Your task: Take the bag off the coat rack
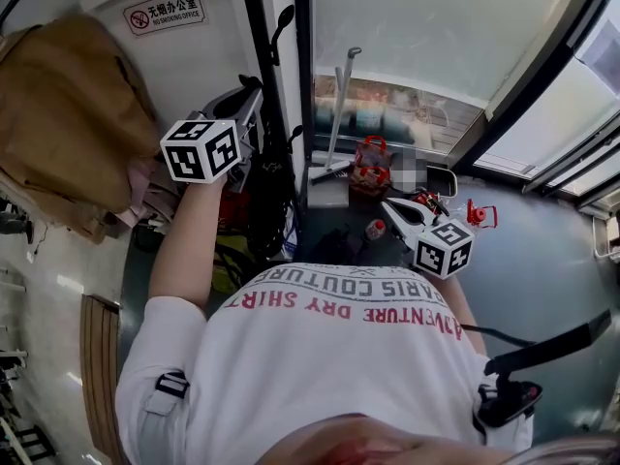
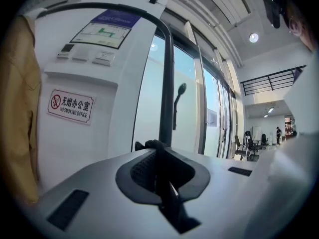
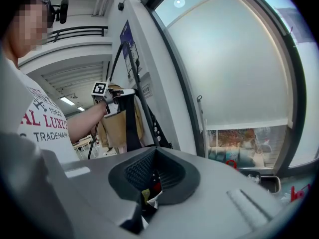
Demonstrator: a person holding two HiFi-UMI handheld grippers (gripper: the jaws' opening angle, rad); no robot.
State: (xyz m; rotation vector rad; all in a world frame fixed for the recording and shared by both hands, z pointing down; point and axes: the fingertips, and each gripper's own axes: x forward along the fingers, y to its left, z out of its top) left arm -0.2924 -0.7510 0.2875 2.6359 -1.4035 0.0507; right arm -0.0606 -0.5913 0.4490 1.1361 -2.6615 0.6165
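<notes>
Left of the left gripper hangs a brown coat. Under it hangs the black bag, whose strap is pinched between nearly closed jaws, short of the coat rack hook. The right gripper is lowered, jaws together, empty.

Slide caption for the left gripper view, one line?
Left gripper clamped on a black strap, no-smoking sign on the white wall behind.

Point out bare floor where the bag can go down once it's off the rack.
Free: the grey floor to the right of the right gripper, out toward the window frame. Crowded: the rack's foot, with red items and dark clutter below the left gripper. Tan fabric fills the left side.
</notes>
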